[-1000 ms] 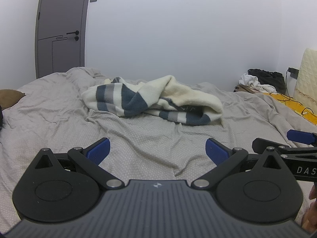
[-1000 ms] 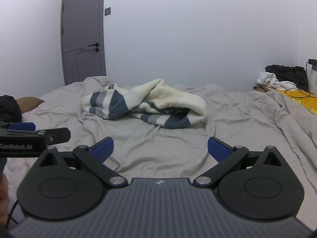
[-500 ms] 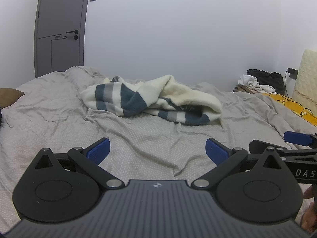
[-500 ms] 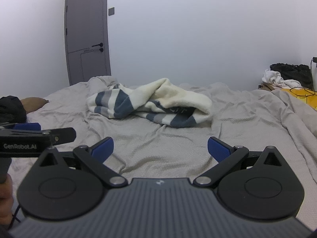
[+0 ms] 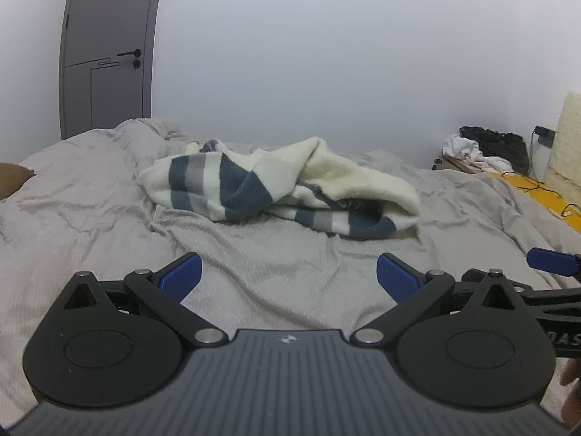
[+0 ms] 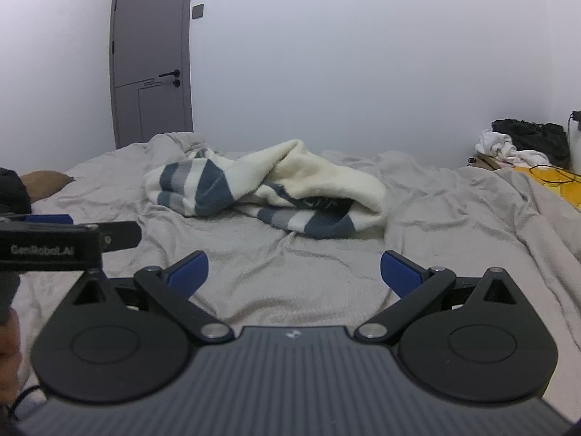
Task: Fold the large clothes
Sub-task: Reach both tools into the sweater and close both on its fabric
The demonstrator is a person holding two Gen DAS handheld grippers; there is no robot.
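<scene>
- Both grippers have eased forward a little since a second ago: the sweater (image 5: 276, 190) sits slightly larger in each view and the door (image 5: 109, 51) has slid sideways in frame; nothing on the bed (image 5: 90, 232) has been touched.
- Left gripper (image 5: 288, 274): jaws spread wide, blue pads (image 5: 181, 276) far apart, nothing between them but bedsheet.
- Right gripper (image 6: 294, 272): equally wide open and empty, held alongside the left at about the same height.
- Sweater lies crumpled well ahead of both tools, in the middle of the bed, cream with dark blue stripes, unfolded.
- Its long axis runs across the line of approach, left to right, striped bundle on the left and cream fold on the right.
- Judging by that, neither tool is clearly nearer; the left faces the striped end, the right the cream end, so each would likely take its own side.
- Clutter (image 6: 519, 141) by the far right wall stays clear of the work.
</scene>
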